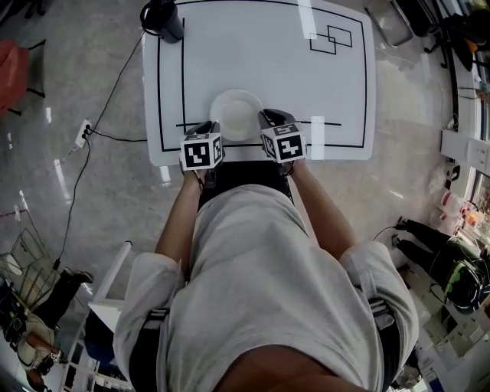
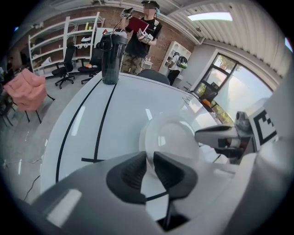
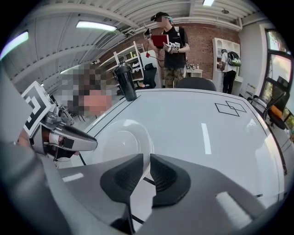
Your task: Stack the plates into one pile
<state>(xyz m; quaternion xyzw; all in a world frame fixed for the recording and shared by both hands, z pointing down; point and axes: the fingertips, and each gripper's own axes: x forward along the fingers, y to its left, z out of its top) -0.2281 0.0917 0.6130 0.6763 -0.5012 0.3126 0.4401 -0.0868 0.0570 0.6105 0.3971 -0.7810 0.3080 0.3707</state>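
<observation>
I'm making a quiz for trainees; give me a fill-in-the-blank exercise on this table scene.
The white round plate lies on the white table, ____ the left gripper and the right gripper.
Each gripper has the plate's ____ between its jaws.
The dark lidded tumbler stands at the table's far ____ corner in the head view.
Missing: between; rim; left.

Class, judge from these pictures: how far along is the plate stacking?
Done: only one white plate pile sits on the table; no loose plates show. In hand: the left gripper and right gripper straddle its rim on opposite sides; whether they press is unclear. Left: probably just letting go.
</observation>
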